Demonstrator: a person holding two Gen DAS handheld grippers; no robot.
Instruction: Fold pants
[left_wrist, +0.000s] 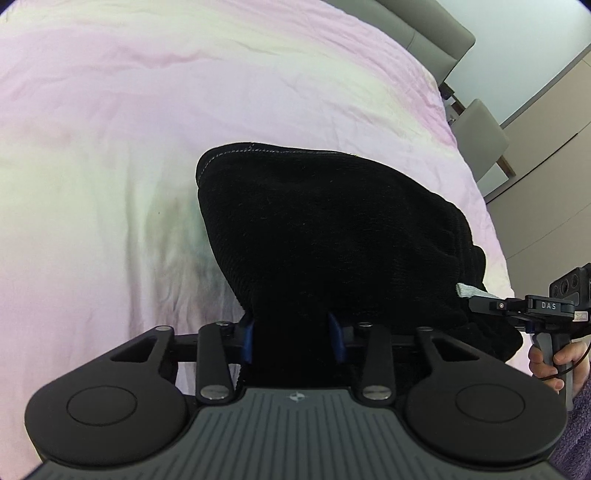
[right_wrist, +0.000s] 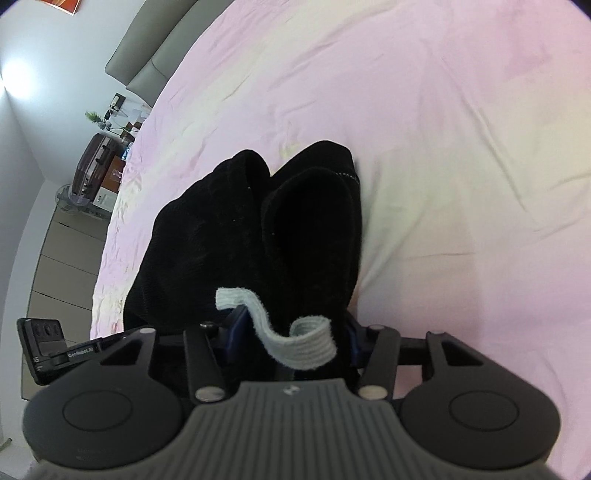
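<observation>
Left wrist view: my left gripper (left_wrist: 295, 338) is clenched on the black pants (left_wrist: 332, 240); the blue fingers (left_wrist: 248, 341) press a bunch of fabric from both sides. The pants are folded into a thick bundle on the pink bedsheet (left_wrist: 147, 110), near the right edge of the bed. My right gripper (left_wrist: 476, 303) shows at the right side of this view, touching the pants, w/ my hand (left_wrist: 550, 362) on its handle.

Right wrist view: my right gripper (right_wrist: 291, 332) grasps the pants (right_wrist: 240, 236) too, at the end w/ a grey-white drawstring (right_wrist: 303, 345) that curls over the fingers. Fabric fills the gap between the jaws. The pants lie in two humps ahead of it, on the bedsheet (right_wrist: 443, 129). Grey headboard (right_wrist: 147, 55) is far behind, and a suitcase (right_wrist: 92, 162) stands beside the bed.
</observation>
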